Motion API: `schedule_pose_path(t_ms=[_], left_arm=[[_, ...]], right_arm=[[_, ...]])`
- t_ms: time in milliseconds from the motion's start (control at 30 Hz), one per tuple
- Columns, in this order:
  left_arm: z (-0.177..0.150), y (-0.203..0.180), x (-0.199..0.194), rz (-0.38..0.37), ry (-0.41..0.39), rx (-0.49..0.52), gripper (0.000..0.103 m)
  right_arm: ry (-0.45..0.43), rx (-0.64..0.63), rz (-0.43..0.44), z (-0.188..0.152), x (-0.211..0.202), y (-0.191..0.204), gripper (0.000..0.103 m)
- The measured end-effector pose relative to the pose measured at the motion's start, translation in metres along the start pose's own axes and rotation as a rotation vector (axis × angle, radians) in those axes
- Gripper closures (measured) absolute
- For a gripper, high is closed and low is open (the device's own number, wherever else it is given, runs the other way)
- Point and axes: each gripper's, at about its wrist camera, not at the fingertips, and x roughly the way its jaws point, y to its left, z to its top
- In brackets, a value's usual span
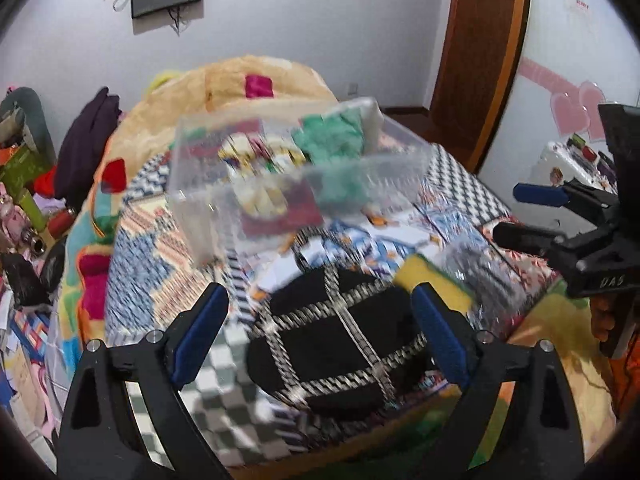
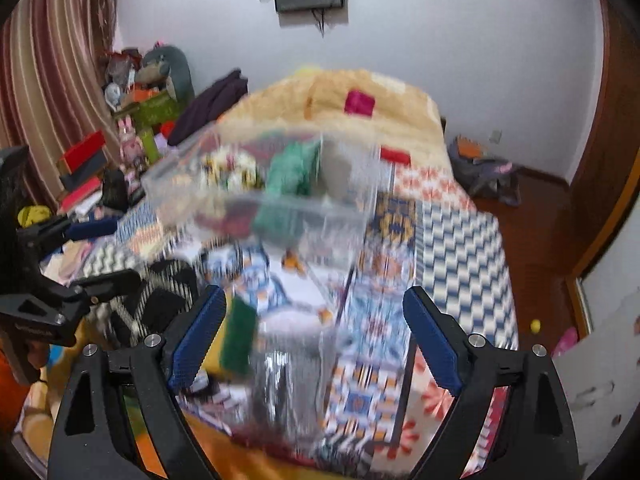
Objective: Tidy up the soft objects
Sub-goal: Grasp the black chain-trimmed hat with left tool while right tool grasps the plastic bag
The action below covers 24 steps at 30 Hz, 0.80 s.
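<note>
A clear plastic bin [image 1: 208, 200] stands on the bed and holds a green fluffy cloth [image 1: 332, 136], a patterned soft item and something dark red. Nearer lies a black cloth with silver grid lines [image 1: 340, 340], right below my left gripper [image 1: 320, 296], which is open with nothing pressed between its blue pads. A yellow and green sponge [image 1: 436, 280] and a shiny grey packet [image 1: 480, 272] lie to its right. My right gripper [image 2: 316, 300] is open above the sponge [image 2: 236, 340] and the packet [image 2: 288, 372], with the bin [image 2: 352, 208] beyond. Both views are blurred.
The bed carries a patchwork quilt [image 2: 460, 240] and a beige plush blanket [image 1: 240, 80] at its far end. Boxes, toys and dark clothing [image 2: 212, 104] crowd the floor on the left. A wooden door [image 1: 476, 52] and wooden floor [image 2: 536, 232] are to the right.
</note>
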Motion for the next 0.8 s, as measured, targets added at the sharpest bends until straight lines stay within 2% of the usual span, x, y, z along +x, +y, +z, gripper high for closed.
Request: schedule_pose_path(t_ms=[200,300,333,467,533,600,700,800], left_arm=[[-0.016,-0.013,0.015,0.010,0.049,0.016,0.009],[-0.024,-0.014,0.019,0.009,0.053,0.009,0.011],[-0.026,-0.015,0.019,0.007,0.052,0.008,0.015],[-0.032,-0.017,0.018,-0.007,0.050,0.025,0.039],[-0.034,-0.018,0.018,-0.009,0.049,0.031,0.049],[-0.035,-0.018,0.018,-0.010,0.048,0.032,0.066],[-0.035,-0.014,0.014,-0.016,0.037,0.022,0.081],[-0.036,-0.013,0.007,0.001,0.015,0.022,0.090]], right_arm=[[0.095,0.061,0.024,-0.032,0.019,-0.006,0.016],[0.133,0.075,0.058,-0.043,0.021,-0.005,0.035],[0.144,0.078,0.069,-0.045,0.022,-0.005,0.041],[0.160,0.080,0.090,-0.050,0.025,-0.004,0.065],[0.157,0.085,0.091,-0.051,0.023,-0.005,0.069],[0.149,0.090,0.094,-0.052,0.022,-0.006,0.073],[0.138,0.097,0.097,-0.051,0.019,-0.008,0.077],[0.125,0.106,0.103,-0.050,0.015,-0.010,0.080]])
